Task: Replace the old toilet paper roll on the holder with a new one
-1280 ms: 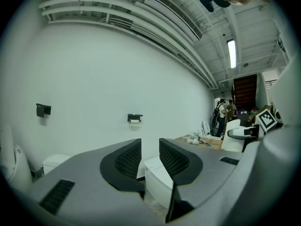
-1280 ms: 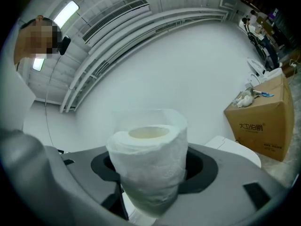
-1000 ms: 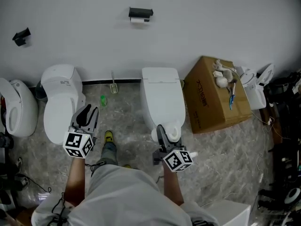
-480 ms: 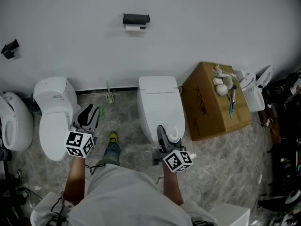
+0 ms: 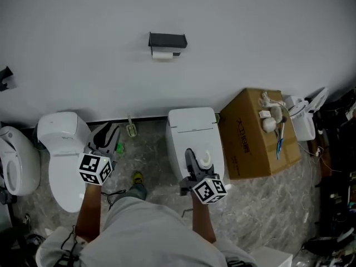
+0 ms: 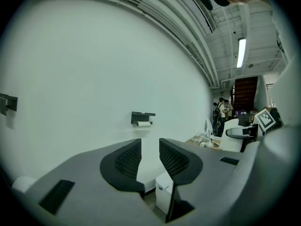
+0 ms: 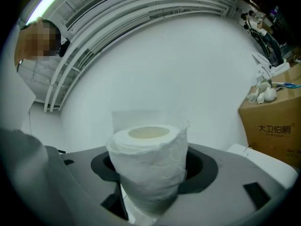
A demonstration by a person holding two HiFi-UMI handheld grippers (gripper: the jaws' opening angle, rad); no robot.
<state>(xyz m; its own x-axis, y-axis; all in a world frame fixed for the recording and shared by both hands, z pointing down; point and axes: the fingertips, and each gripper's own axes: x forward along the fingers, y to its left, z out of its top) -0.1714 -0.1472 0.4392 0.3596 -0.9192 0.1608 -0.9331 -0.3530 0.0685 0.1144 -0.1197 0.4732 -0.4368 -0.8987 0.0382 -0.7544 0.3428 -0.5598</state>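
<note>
A toilet (image 5: 192,129) stands just ahead of the right claw (image 5: 196,159), with a box (image 5: 253,132) off to that claw's right. The holder (image 5: 167,40) hangs well ahead of both claws, with the old roll (image 5: 162,54) under it. The right claw is clamped on the upright new roll (image 7: 148,166). The left claw (image 6: 149,157) stands apart, empty.

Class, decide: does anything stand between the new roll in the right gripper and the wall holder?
The old roll occupies the holder. A toilet stands against the wall below it, in front of the right gripper; nothing else visible blocks the way.
</note>
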